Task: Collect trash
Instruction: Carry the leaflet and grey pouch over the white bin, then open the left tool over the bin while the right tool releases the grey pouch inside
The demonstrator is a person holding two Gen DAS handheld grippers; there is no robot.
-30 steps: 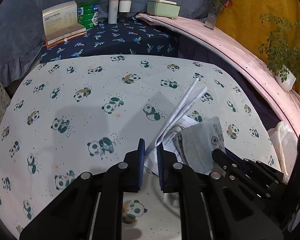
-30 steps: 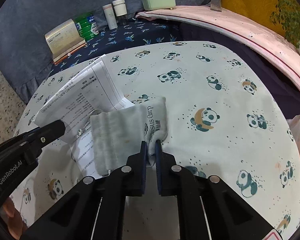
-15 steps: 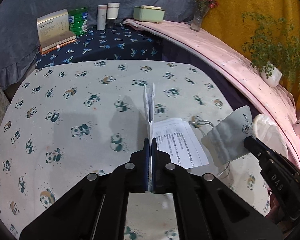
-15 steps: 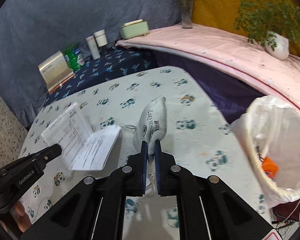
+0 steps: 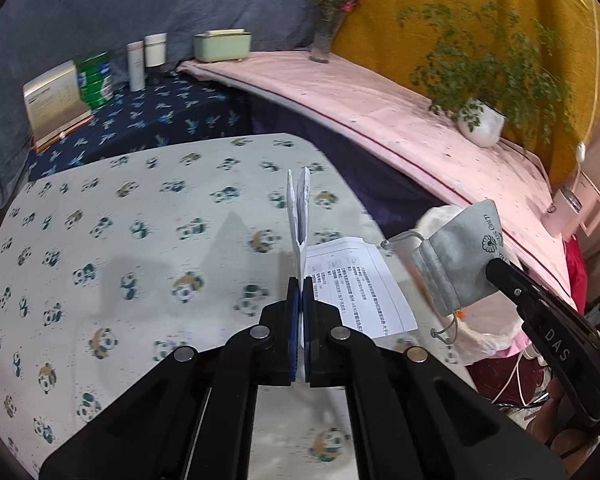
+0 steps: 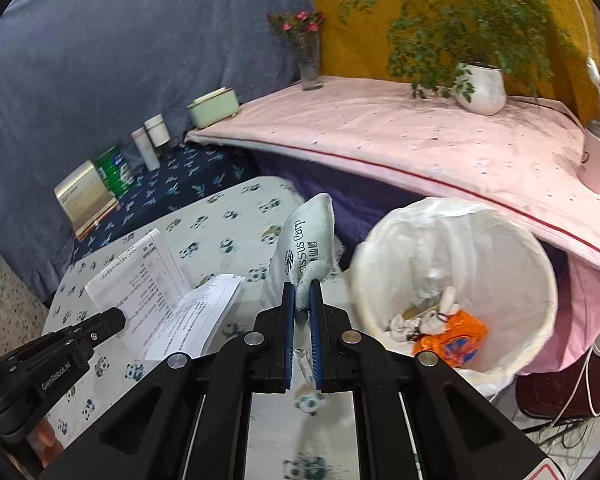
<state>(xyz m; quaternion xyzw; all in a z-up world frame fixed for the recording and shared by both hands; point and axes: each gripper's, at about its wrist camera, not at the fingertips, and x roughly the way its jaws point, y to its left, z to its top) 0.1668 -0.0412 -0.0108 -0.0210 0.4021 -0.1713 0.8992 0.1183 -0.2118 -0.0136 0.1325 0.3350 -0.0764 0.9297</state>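
My left gripper [image 5: 301,280] is shut on a folded printed paper sheet [image 5: 352,280], held above the panda-print table [image 5: 140,240]; the sheet also shows in the right wrist view [image 6: 160,300]. My right gripper [image 6: 301,286] is shut on a grey drawstring pouch [image 6: 308,244], lifted off the table near its right edge; the pouch also shows in the left wrist view [image 5: 456,256]. A white-lined trash bin [image 6: 452,280] stands just right of the pouch, holding an orange wrapper [image 6: 452,338] and crumpled scraps.
A pink-covered ledge [image 6: 420,144] runs behind the bin with a potted plant [image 6: 480,84], a flower vase [image 6: 310,64] and a white cup [image 6: 598,156]. Boxes and bottles [image 5: 100,80] stand on a dark blue cloth at the back. Cables lie on the floor at right.
Both grippers lifted their items off the table and swung right. The paper now hangs folded from the left gripper; the pouch has moved from mid-table to beside the bin.
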